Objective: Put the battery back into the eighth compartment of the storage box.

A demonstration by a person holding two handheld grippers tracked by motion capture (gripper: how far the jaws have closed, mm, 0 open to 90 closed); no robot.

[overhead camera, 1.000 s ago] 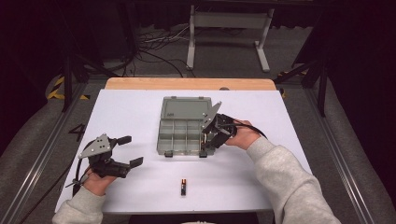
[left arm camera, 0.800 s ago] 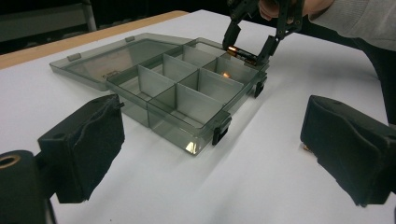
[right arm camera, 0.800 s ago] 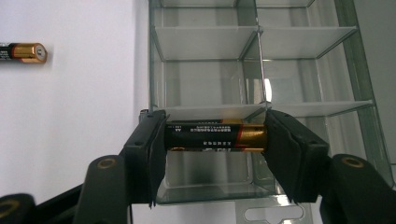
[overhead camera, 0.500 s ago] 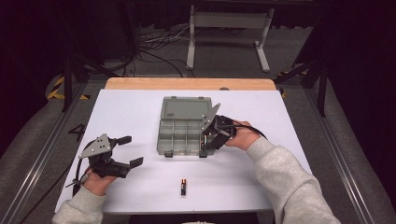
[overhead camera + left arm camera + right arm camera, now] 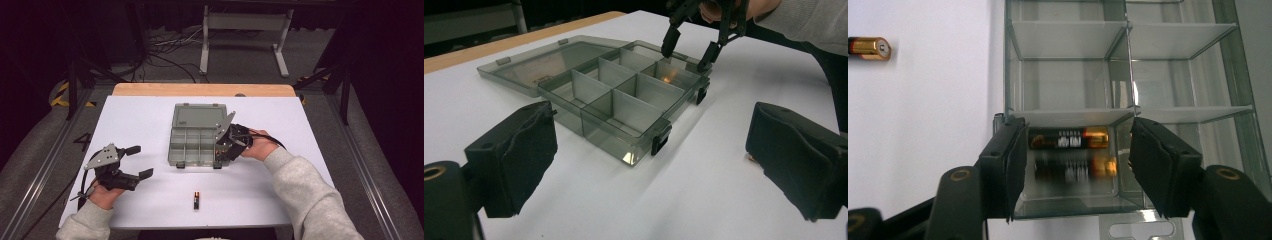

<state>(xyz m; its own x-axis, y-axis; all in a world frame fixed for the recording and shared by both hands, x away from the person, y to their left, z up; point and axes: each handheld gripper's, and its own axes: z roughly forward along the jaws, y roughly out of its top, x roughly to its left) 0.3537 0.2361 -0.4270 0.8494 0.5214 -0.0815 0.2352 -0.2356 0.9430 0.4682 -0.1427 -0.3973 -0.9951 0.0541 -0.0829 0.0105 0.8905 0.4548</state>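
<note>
A clear grey organizer box (image 5: 192, 145) lies open mid-table, its lid flat behind it. My right gripper (image 5: 221, 152) hovers over the front right compartment. In the right gripper view its jaws (image 5: 1078, 127) stand open on either side of a black and gold battery (image 5: 1058, 139) that lies in that compartment, with a gap on the right side. A second battery (image 5: 196, 200) lies on the white table near the front edge; it is the battery (image 5: 868, 48) at the upper left of the right gripper view. My left gripper (image 5: 141, 161) rests open at the left, holding nothing.
The box (image 5: 614, 100) has several divided compartments, the others bare. The white table top (image 5: 150, 120) ends in a wooden strip (image 5: 200, 90) at the back. Cables and a metal stand (image 5: 245, 30) sit on the dark floor beyond.
</note>
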